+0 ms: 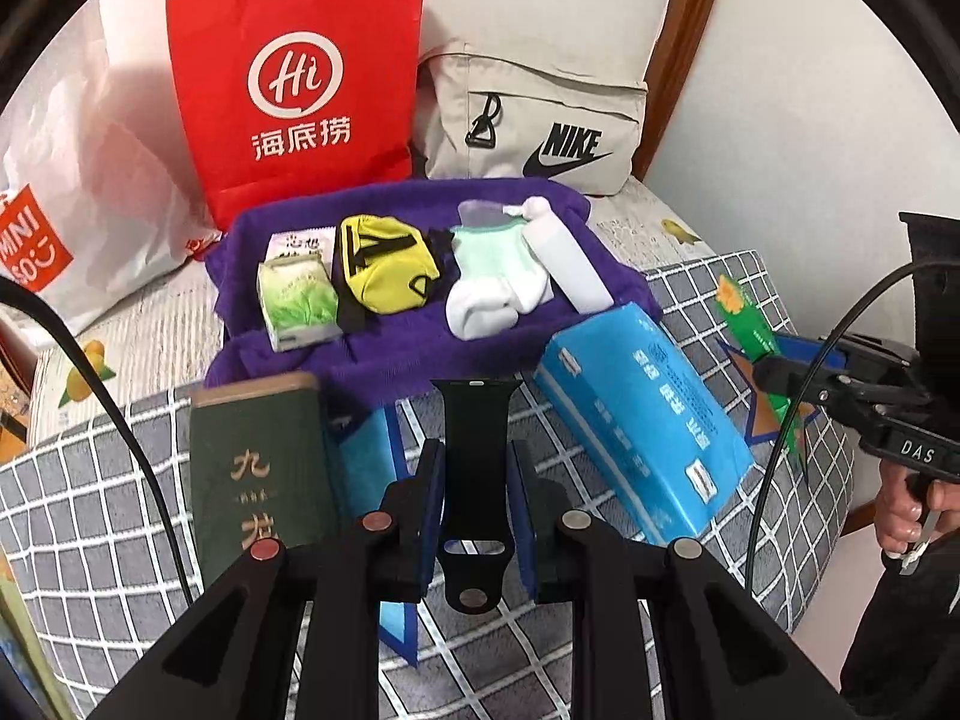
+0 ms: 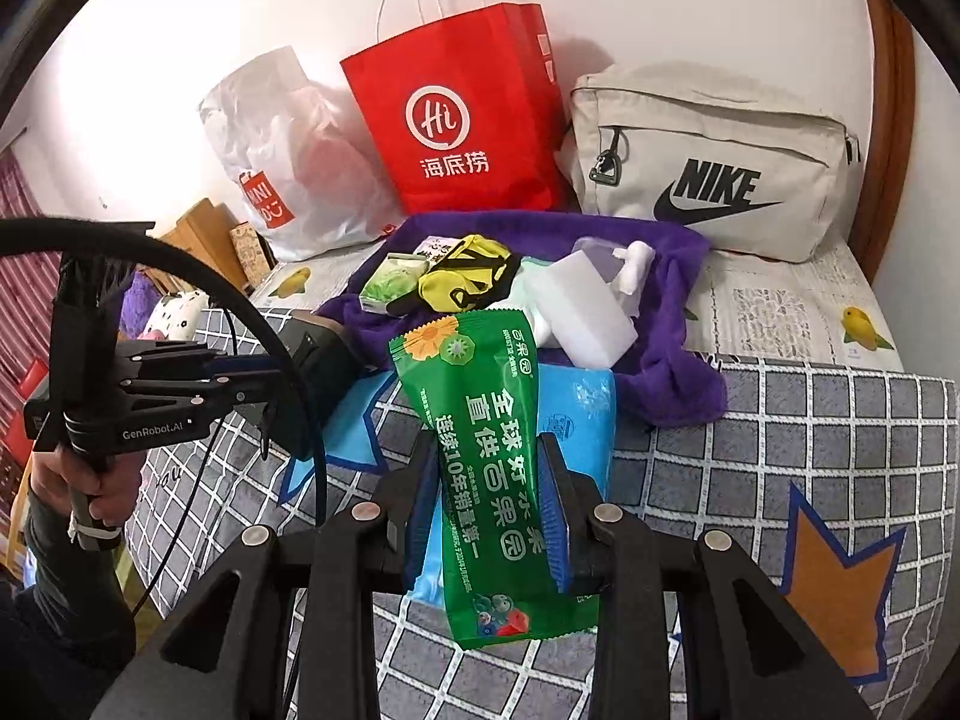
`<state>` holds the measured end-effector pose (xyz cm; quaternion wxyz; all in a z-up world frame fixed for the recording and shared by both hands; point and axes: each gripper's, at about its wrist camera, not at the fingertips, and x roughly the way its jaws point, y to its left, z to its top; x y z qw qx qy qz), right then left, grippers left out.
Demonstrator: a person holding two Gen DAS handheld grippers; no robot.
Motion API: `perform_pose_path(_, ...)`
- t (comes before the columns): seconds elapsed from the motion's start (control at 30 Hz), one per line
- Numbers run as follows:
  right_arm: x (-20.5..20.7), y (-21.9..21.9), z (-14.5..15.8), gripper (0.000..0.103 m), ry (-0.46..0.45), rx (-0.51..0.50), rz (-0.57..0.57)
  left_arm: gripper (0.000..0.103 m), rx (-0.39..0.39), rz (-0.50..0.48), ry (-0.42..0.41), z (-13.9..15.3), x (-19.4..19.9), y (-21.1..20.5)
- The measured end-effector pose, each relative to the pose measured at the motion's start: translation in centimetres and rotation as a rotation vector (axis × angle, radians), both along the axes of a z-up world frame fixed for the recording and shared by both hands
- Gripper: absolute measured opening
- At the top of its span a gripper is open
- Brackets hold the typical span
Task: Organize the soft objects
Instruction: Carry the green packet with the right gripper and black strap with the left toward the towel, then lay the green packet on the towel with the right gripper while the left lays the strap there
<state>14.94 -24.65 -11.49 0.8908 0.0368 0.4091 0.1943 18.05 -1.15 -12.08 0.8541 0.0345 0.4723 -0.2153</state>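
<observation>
My left gripper [image 1: 474,462] is shut on a black watch strap [image 1: 477,450] and holds it above the checked blanket, short of the purple towel [image 1: 396,348]. My right gripper [image 2: 489,456] is shut on a green snack packet [image 2: 492,468], held above a blue tissue pack [image 2: 585,414]. On the purple towel [image 2: 672,372] lie a green-and-white tissue packet [image 1: 297,303], a yellow-and-black pouch [image 1: 384,270], white and mint socks [image 1: 498,282] and a white sponge block [image 1: 570,264]. The right gripper [image 1: 774,372] with the packet shows at the right of the left wrist view.
A red paper bag [image 1: 300,78], a white plastic bag [image 1: 90,192] and a beige Nike bag [image 1: 540,120] stand against the wall behind the towel. A dark green box [image 1: 258,468] and the blue tissue pack [image 1: 642,420] lie on the checked blanket [image 1: 90,510].
</observation>
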Motion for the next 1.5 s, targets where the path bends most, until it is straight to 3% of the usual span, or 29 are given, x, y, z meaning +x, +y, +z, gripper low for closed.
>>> perform_pose_path(1.17, 10.2, 4.5, 2.4, 0.031, -0.085, -0.027, 0.076, 0.02, -0.019, 0.02, -0.023, 1.8, 9.2, 1.4)
perform_pose_path(1.5, 13.9, 4.7, 2.1, 0.031, -0.067, -0.031, 0.067, 0.02, -0.009, 0.017, -0.01, 1.7, 12.6, 1.3)
